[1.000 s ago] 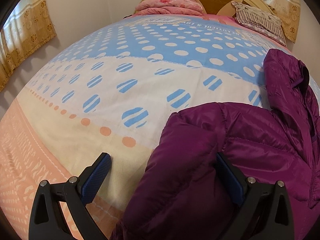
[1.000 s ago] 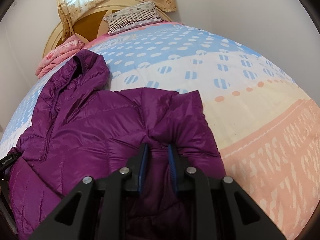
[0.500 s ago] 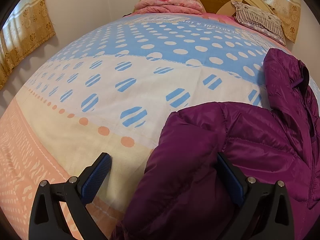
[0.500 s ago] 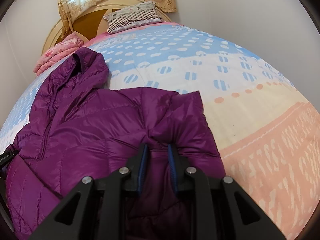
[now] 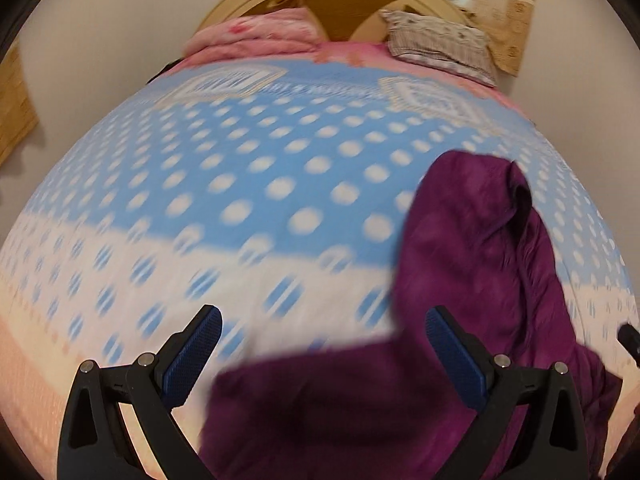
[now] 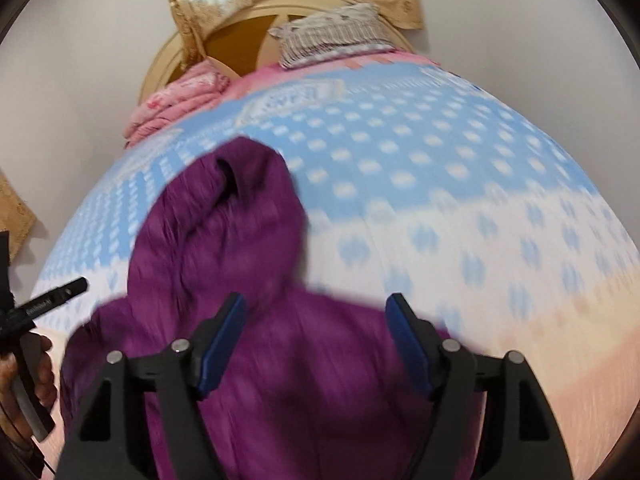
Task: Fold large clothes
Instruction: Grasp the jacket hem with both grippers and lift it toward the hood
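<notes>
Purple puffer jacket (image 6: 248, 280) spread on the polka-dot bedspread (image 6: 460, 184), lying below and ahead of both pairs of jaws, right gripper (image 6: 318, 340) wide apart and holding nothing, left gripper (image 5: 324, 352) likewise spread with nothing between, pink blanket (image 5: 256, 36) and pillow (image 5: 436, 48) far ahead by the headboard (image 6: 240, 36)

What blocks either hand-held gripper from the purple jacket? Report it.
Nothing visible. The purple jacket lies directly below the open right hand-held gripper and open left hand-held gripper, with only the bedspread around it. Motion blur hides fine detail.
</notes>
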A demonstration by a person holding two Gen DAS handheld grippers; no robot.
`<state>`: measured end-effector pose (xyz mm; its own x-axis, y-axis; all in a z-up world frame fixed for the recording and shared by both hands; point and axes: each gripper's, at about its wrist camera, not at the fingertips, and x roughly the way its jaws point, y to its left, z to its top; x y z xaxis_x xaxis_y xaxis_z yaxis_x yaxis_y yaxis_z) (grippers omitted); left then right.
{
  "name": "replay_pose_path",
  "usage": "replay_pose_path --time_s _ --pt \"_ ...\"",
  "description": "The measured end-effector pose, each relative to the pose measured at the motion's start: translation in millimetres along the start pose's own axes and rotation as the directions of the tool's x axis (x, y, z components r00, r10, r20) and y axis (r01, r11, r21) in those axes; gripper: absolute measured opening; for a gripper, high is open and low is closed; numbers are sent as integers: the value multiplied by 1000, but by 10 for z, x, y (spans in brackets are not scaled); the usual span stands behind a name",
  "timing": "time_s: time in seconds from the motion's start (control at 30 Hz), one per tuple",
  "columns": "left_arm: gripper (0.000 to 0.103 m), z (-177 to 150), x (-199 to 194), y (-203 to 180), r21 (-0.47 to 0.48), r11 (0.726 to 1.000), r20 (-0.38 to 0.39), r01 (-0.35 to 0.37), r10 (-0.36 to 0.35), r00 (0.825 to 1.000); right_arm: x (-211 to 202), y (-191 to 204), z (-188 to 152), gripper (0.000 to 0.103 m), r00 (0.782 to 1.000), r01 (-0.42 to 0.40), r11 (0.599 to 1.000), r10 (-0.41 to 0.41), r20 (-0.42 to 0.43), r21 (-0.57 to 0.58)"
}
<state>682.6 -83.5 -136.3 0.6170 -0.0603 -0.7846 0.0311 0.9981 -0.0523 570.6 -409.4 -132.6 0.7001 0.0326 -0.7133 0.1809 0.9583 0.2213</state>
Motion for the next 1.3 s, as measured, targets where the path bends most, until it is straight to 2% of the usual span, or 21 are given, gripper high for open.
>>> replay_pose_path --time_s 0.1,0.23,0.33,0.37,0.4,0.43,0.47,0.5,0.53,0.6,0.67,0.77,0.9,0.93,1.0,1.07,1.17,1.23,1.27,1.3 --pt "102 263 251 -198 36 999 0 -3 3 1000 322 43 266 75 999 -22 1000 22 -24 -7" --pt "102 474 661 -297 72 996 -19 -50 51 999 800 91 483 75 998 -12 999 10 -60 -35" --pt "102 516 854 -308 80 996 -13 -32 33 999 1099 101 576 75 994 -28 999 23 -103 -43" --pt "97 506 903 -327 94 995 -4 -23 24 1000 1186 92 597 75 993 -25 999 20 -117 -42" --pt "70 489 932 -350 112 994 6 -11 10 1000 1262 92 602 75 992 -22 999 16 -124 -43" --pt "49 465 1001 -385 146 989 -12 34 -33 999 1364 97 593 74 988 -34 998 26 -153 -51" --pt "8 445 1063 -403 158 984 -54 85 -77 996 1479 118 563 46 978 -61 996 46 -205 -67" --pt "2 425 1104 -415 159 980 -88 121 -108 990 1525 139 530 18 972 -56 994 33 -231 -94" --pt "2 404 1074 -429 170 979 -72 113 -102 992 1490 169 515 17 977 -46 992 20 -211 -119" --pt "2 410 914 -447 200 975 -4 93 -94 996 1365 198 509 9 982 -55 989 29 -188 -134" --pt "1 446 674 -424 196 974 39 116 -126 991 1124 209 522 8 992 -42 988 23 -124 -152" --pt "1 437 202 -372 209 966 126 152 -180 976 677 244 476 8 998 -50 981 43 -37 -185" --pt "1 260 -305 -336 244 952 193 182 -232 953 51 284 263 7 996 -52 975 67 63 -215" --pt "1 149 -515 -280 256 947 235 194 -256 938 -128 291 172 7 993 -61 973 82 88 -223" --pt "1 -21 -777 -199 280 945 297 172 -255 920 -387 300 5 7 987 -73 972 103 123 -225" --pt "1 -317 -1087 -89 295 935 347 197 -297 890 -662 278 -219 7 979 -94 971 130 155 -222" --pt "1 -775 -1380 3 317 926 371 206 -320 872 -938 272 -561 7 974 -118 968 157 166 -222" --pt "1 -1144 -1487 49 347 918 365 194 -323 873 -1078 290 -794 7 974 -128 964 166 151 -234" --pt "1 -1259 -1488 64 361 911 345 198 -328 879 -1087 310 -921 7 979 -136 958 168 112 -253" --pt "1 -1420 -1446 70 379 909 317 175 -306 898 -1038 336 -1048 7 987 -133 952 152 50 -276"
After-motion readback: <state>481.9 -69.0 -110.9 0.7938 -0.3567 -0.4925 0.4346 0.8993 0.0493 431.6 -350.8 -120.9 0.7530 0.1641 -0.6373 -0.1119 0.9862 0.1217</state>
